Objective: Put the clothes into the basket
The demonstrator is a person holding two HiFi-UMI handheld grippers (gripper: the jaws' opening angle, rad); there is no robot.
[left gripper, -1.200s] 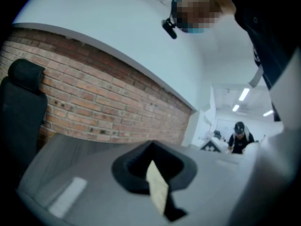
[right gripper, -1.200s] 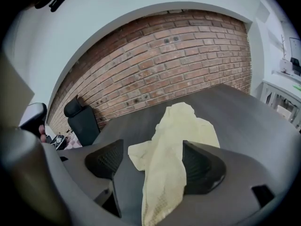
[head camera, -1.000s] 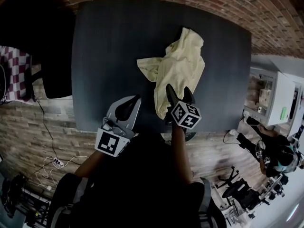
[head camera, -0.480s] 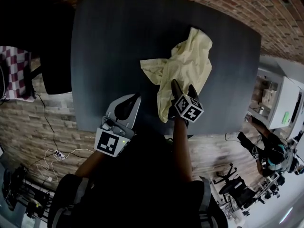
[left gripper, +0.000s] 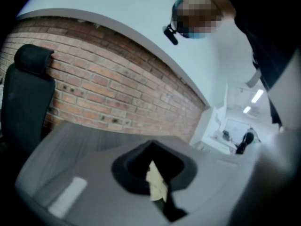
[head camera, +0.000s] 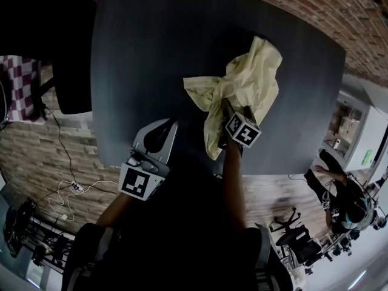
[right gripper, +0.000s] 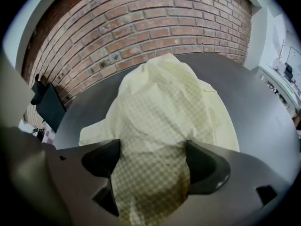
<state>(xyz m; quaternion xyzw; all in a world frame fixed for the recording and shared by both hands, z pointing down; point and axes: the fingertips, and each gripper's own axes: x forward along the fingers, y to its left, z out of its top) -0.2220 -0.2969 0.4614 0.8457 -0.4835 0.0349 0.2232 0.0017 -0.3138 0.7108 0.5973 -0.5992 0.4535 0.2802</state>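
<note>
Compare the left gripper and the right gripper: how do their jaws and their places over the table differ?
The left gripper has its jaws together, holding nothing; the right gripper has its jaws wide apart, just opened further, with the yellow cloth between them. The left gripper hangs over bare table near the front edge; the right gripper is down at the cloth's near end. Both carry a marker cube.
</note>
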